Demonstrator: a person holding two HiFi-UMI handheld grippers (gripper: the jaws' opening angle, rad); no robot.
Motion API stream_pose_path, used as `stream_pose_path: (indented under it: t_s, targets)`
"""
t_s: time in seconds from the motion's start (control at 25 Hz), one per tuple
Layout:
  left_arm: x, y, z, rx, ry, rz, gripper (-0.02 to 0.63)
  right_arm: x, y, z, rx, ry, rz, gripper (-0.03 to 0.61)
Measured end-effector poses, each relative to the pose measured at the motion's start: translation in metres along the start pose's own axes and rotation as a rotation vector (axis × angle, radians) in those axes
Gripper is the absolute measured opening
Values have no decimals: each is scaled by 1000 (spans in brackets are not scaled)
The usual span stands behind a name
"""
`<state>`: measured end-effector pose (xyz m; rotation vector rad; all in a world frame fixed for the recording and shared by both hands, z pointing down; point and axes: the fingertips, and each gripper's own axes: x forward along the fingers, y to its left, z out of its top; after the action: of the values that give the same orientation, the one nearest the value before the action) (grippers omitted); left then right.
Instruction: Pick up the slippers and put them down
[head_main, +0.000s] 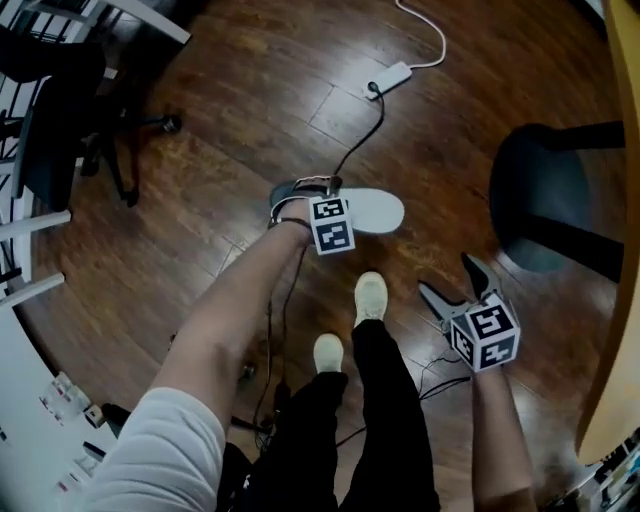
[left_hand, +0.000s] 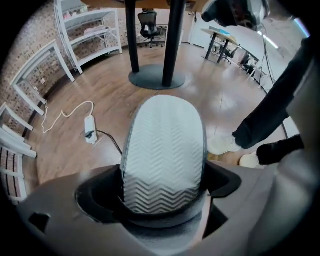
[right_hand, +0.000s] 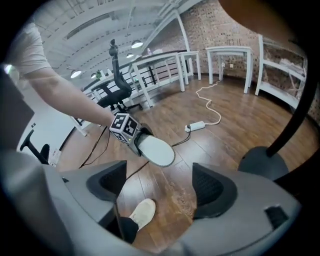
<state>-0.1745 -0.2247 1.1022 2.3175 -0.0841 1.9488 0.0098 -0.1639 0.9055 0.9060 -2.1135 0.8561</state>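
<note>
One pale grey slipper (head_main: 372, 211) hangs above the wooden floor, level with the floor, held by its heel end. My left gripper (head_main: 305, 198) is shut on it. In the left gripper view the slipper's zigzag sole (left_hand: 163, 145) fills the space between the jaws of the left gripper (left_hand: 162, 197) and points away from the camera. My right gripper (head_main: 455, 284) is lower right, apart from the slipper, open with nothing between its fingers. In the right gripper view the right gripper (right_hand: 160, 186) stands wide open, and the slipper (right_hand: 156, 150) shows beyond it. No second slipper is in view.
A white power strip (head_main: 392, 77) with its cables lies on the floor beyond the slipper. A round black table base (head_main: 540, 200) stands at the right, an office chair (head_main: 60, 110) at the upper left. The person's pale shoes (head_main: 370, 297) are just below the slipper.
</note>
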Motion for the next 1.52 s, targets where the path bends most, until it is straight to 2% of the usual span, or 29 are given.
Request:
stream_pose_path:
  t_s: [0.24, 0.32, 0.4, 0.44, 0.56, 0.64, 0.72, 0.88, 1.04, 1.12, 1.28, 1.52]
  targets:
    - [152, 32, -23, 49, 5, 12, 514, 128, -42, -61, 27, 29, -4, 399]
    - [190, 35, -39, 71, 42, 8, 520, 159, -50, -78, 26, 51, -4, 399]
    - [217, 36, -55, 97, 89, 5, 544, 182, -58, -90, 40, 67, -3, 399]
    - [225, 35, -59, 100, 100, -2, 594, 191, -62, -95, 49, 72, -2, 399]
    - [217, 30, -59, 91, 67, -22, 598, 200, -63, -102, 73, 84, -11, 399]
    - [192, 29, -57, 44, 26, -28, 598, 195, -56, -98, 89, 91, -11, 399]
    - [158, 27, -55, -56, -18, -35, 598, 182, -44, -88, 98, 102, -7, 399]
    - [75, 4, -61, -323, -84, -78, 598, 137, -11, -58, 95, 109, 0, 399]
    - [-23, -40, -57, -672, -173, -184, 598, 83, 19, -16, 123, 83, 12, 399]
    - [-82, -55, -47, -777, -240, -179, 598, 48, 35, 2, 127, 91, 7, 399]
    - [-207, -91, -25, -898, -330, -161, 598, -36, 73, 39, 99, 96, 3, 399]
    - [-399, -170, 20, -945, -393, -97, 597, -191, 146, 69, 121, 44, -3, 399]
